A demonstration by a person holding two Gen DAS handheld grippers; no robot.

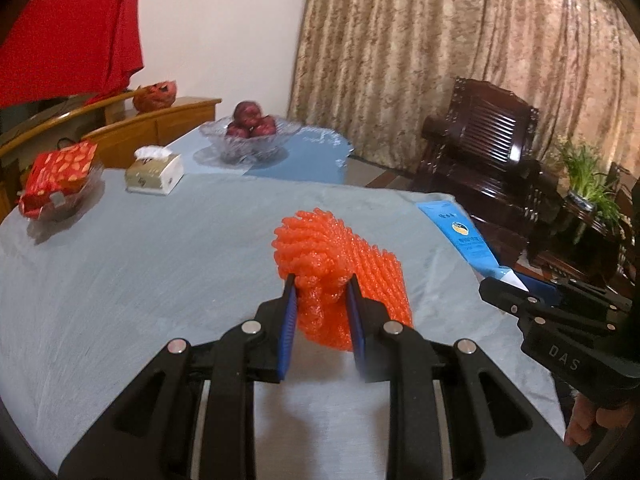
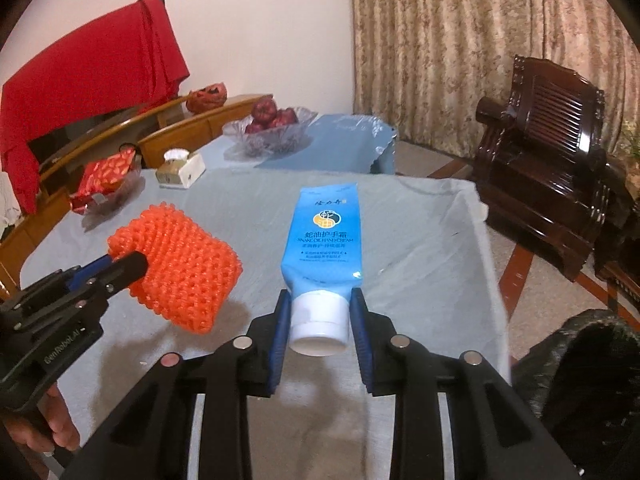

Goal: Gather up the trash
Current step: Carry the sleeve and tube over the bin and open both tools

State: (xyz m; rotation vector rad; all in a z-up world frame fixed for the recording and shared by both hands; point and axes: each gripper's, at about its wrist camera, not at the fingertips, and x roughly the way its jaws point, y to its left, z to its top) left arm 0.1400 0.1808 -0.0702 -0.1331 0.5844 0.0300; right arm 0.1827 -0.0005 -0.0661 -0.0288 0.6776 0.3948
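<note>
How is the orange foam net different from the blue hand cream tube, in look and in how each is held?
The orange foam net is soft open mesh, the blue tube smooth and printed. The left gripper squeezes the net's bunched end; the right gripper clamps the tube's white cap. Both are off the table.

Pale wall [image 2: 272, 32] with a patterned beige curtain [image 2: 460, 48] beside it. Dark carved wooden armchair [image 2: 548, 152] sits on the tiled floor [image 2: 536, 280].
</note>
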